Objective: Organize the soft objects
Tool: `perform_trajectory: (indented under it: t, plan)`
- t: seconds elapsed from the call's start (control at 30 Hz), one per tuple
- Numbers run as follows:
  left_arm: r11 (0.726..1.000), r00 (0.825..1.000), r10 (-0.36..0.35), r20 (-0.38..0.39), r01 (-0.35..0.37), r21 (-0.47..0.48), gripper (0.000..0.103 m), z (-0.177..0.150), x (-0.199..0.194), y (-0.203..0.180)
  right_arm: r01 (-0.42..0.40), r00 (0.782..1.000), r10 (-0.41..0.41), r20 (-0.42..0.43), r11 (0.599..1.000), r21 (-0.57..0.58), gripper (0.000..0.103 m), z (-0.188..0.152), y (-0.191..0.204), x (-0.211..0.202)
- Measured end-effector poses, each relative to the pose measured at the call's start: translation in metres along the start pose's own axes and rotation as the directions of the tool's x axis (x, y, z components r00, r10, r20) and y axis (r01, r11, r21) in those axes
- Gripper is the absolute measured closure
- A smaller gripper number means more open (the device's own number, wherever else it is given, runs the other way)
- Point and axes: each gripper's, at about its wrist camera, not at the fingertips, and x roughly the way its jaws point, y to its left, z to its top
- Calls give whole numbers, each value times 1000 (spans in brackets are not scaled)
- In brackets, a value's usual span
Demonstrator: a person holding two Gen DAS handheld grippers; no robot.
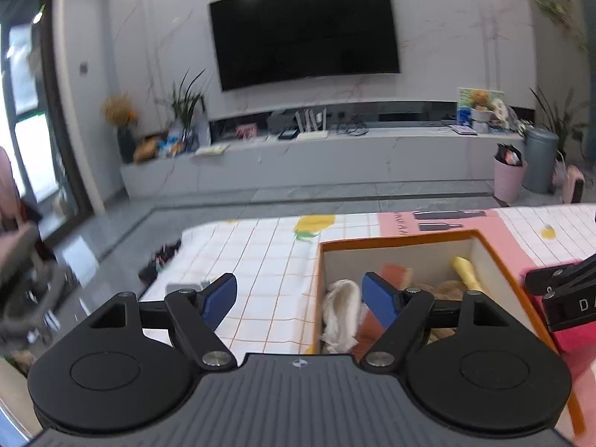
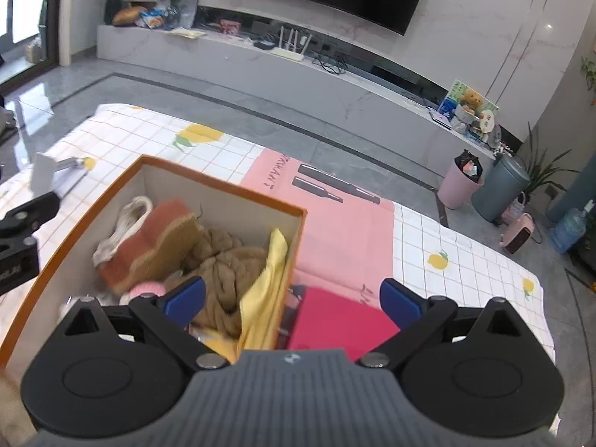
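Observation:
An orange-rimmed box point(image 1: 395, 240) point(image 2: 223, 182) stands on the checked tablecloth. Inside lie a white fluffy item point(image 1: 342, 313) point(image 2: 126, 219), a rust-coloured cloth point(image 2: 149, 246), a tan knitted bundle point(image 2: 223, 264) and a yellow cloth point(image 2: 268, 283) draped against the right wall. My left gripper point(image 1: 300, 287) hangs open over the box's left wall, with nothing between its fingers. My right gripper point(image 2: 292, 290) is open above the box's right wall, also holding nothing. A magenta item point(image 2: 335, 320) lies just outside that wall.
The table point(image 2: 465, 260) carries a lemon-print cloth and a pink mat point(image 2: 346, 223). A small white card on a metal stand point(image 2: 44, 175) sits left of the box. Beyond the far table edge are grey floor, a TV console point(image 1: 298, 156) and two bins point(image 2: 480, 182).

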Motion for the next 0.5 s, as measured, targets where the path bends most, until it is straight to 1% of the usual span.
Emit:
perform_trajectory:
  t: [0.1,0.13,0.17,0.2,0.27,0.3,0.4,0.47,0.5]
  plan:
    - [1000,997,-3,83,2,14,9,-3,-35,-17,-1,1000,0,22,1000,30,5,-24,-15,-18]
    - [1000,996,-10,90,9,11,8,-2,-45,-23,-16,999,14,30,998,61,5,-34,-20,-25]
    - [999,995,-36,89,35,13,8,-2,-56,-28,-37,999,34,37,995,96,5,-44,-26,-31]
    - [997,993,-83,90,82,16,8,-1,-66,-34,-63,997,57,45,988,141,5,-55,-33,-38]
    - [984,978,-177,111,176,13,8,-3,-86,-45,-114,993,105,51,964,242,5,-80,-47,-48]
    - [979,972,-203,121,203,12,8,-4,-95,-51,-130,991,116,67,947,294,5,-94,-54,-54]
    - [975,964,-224,143,223,20,8,-11,-120,-70,-151,987,122,101,916,371,5,-133,-62,-67]
    - [970,959,-242,146,240,34,8,-17,-134,-83,-160,985,120,123,905,393,5,-154,-65,-76]
    - [966,953,-258,160,257,29,8,-21,-140,-86,-154,985,108,136,905,397,5,-163,-67,-82]
